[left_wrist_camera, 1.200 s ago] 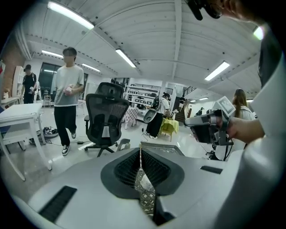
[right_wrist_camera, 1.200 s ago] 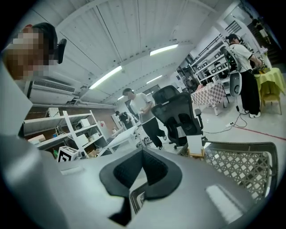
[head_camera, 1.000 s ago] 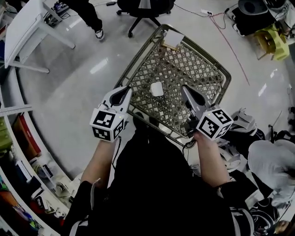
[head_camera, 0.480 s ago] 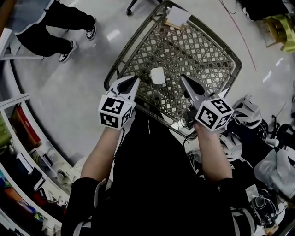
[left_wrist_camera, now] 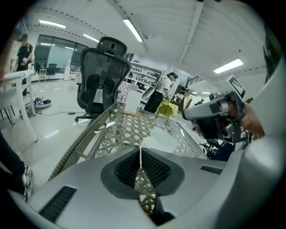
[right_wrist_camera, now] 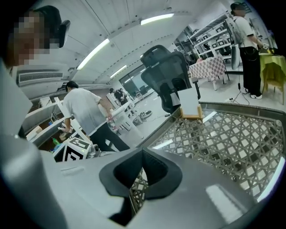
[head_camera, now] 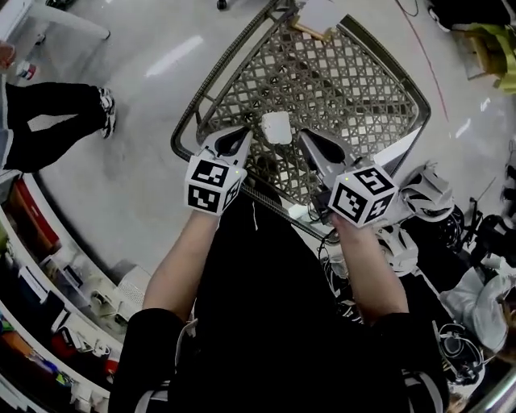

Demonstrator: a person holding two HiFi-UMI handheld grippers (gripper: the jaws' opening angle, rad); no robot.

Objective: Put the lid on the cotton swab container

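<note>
A small white rounded-square cotton swab container lies on the lattice-topped table, near its front edge. I cannot tell whether a lid is on it. My left gripper is shut, its tip just left of the container and apart from it. My right gripper is also shut, its tip just right of the container. In the left gripper view the shut jaws point at the pale container, and the right gripper shows at the right. Nothing sits between the shut jaws of the right gripper.
A white card on a wooden stand is at the table's far end. A black office chair stands beyond the table. One person's legs are at the left; another person leans over a desk. Bags and cables lie at the right.
Both grippers have closed in on the white container from either side. The view has shifted towards the table, and the person at the left has walked further left.
</note>
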